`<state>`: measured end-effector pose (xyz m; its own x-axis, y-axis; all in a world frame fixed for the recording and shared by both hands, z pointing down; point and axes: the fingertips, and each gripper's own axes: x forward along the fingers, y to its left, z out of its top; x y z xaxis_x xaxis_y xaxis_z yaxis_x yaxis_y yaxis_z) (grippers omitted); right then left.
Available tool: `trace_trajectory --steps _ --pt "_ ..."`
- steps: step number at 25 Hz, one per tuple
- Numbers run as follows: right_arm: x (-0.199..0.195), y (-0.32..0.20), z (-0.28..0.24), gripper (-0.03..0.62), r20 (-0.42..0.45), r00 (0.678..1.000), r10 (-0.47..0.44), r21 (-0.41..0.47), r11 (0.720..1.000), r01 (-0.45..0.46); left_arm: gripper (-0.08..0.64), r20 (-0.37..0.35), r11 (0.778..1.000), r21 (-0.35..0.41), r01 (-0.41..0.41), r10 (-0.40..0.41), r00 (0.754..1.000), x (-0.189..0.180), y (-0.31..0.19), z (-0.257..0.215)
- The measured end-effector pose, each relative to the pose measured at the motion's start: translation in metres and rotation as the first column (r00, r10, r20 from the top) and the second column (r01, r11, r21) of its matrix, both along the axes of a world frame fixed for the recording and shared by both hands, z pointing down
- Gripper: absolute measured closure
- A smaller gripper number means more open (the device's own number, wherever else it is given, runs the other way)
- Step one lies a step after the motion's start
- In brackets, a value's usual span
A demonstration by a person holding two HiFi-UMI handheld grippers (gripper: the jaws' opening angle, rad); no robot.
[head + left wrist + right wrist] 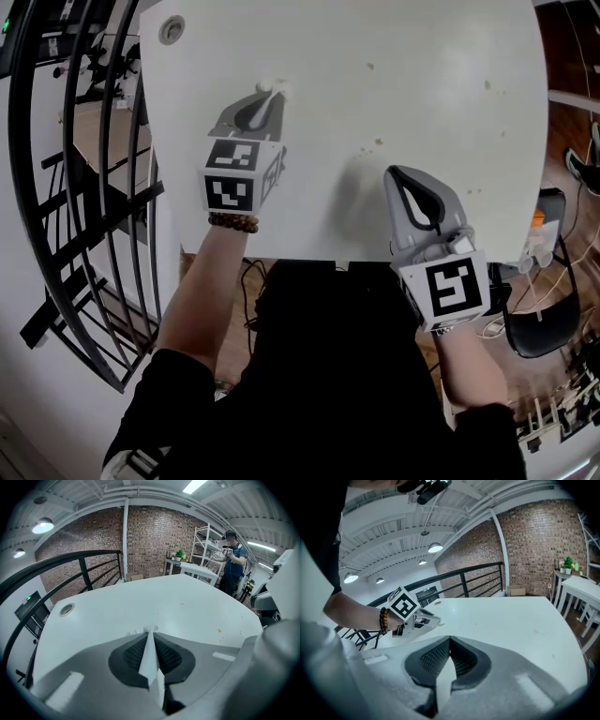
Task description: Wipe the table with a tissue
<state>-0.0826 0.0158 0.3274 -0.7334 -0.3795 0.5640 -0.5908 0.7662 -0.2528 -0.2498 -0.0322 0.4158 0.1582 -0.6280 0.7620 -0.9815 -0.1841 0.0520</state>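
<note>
Left gripper [263,97] is reached out further ahead on a bare forearm, angled a bit to the right, jaws pinched tight on a thin fold of tissue [150,660] that pokes out just past the tips. Right gripper [399,174] sits closer in to the body, jaws pressed together at the tips with nothing caught between them. Both point forward and away from the body, marker cubes facing up.

bright, even light from ceiling lamps [43,526]; pale counter [394,112] glares slightly; fisheye edges darken and bend.
</note>
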Motion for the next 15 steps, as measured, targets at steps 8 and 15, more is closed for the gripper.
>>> trace_trajectory --steps 8,15 --pt "0.013 0.000 -0.006 0.604 0.008 1.000 0.026 0.010 1.000 -0.026 0.537 0.001 0.999 0.010 -0.031 0.031 1.000 0.018 0.001 -0.008" --pt "0.021 0.002 -0.007 0.604 0.003 0.999 0.049 0.011 0.999 -0.049 0.537 -0.016 0.998 -0.001 -0.070 0.070 0.997 0.036 0.007 -0.005"
